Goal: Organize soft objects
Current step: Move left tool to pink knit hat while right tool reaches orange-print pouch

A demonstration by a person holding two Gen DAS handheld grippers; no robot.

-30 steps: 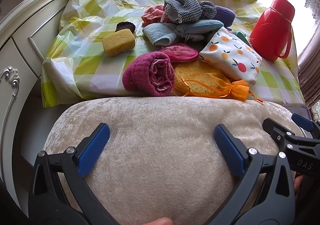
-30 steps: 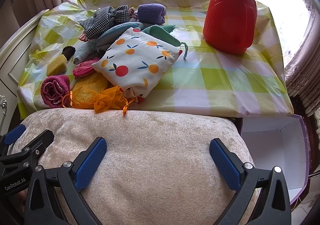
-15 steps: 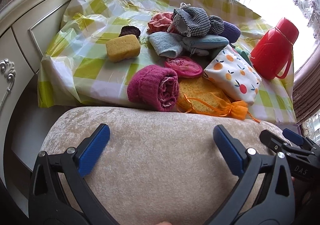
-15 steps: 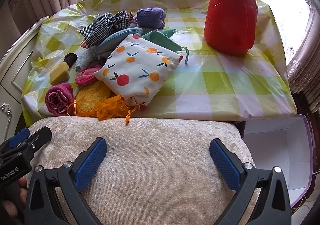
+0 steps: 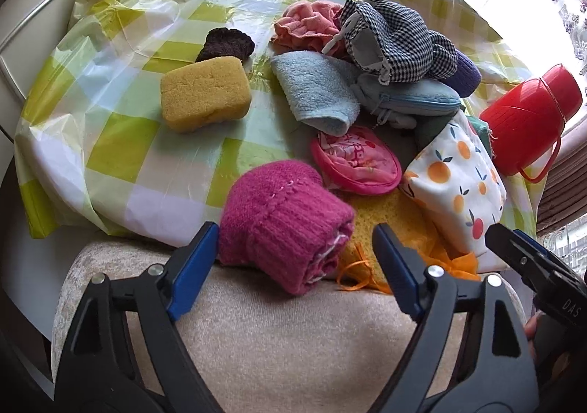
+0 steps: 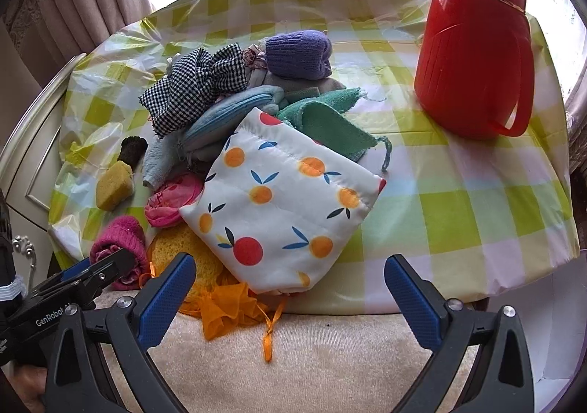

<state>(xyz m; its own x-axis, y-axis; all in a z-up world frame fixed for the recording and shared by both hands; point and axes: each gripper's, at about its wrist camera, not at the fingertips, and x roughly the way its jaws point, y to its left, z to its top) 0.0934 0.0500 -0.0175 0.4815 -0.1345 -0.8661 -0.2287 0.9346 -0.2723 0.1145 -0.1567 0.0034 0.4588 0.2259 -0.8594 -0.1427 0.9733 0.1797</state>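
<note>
We see the soft things heaped on the checked tablecloth [image 6: 458,215]. Nearest the front edge lies a rolled magenta knit cloth [image 5: 282,226], ribbed, its open spiral end turned right, overhanging onto the beige cushion [image 5: 293,339]. Just right of it sits a flat yellow sponge [image 5: 400,215] with an orange mesh bag [image 6: 227,306] on its near edge, and over them a white pouch printed with oranges [image 6: 282,204]. Behind lie a pink round purse [image 5: 356,160], a light blue towel [image 5: 315,90], a checked bag [image 5: 396,42] and a yellow block sponge [image 5: 205,94], set apart to the left.

Our left gripper [image 5: 293,255] has just been narrowing its jaws; they stand open either side of the magenta roll, the left pad just beside it, not pressing. Our right gripper [image 6: 286,288] hangs wide open before the orange-print pouch, holding nothing
</note>
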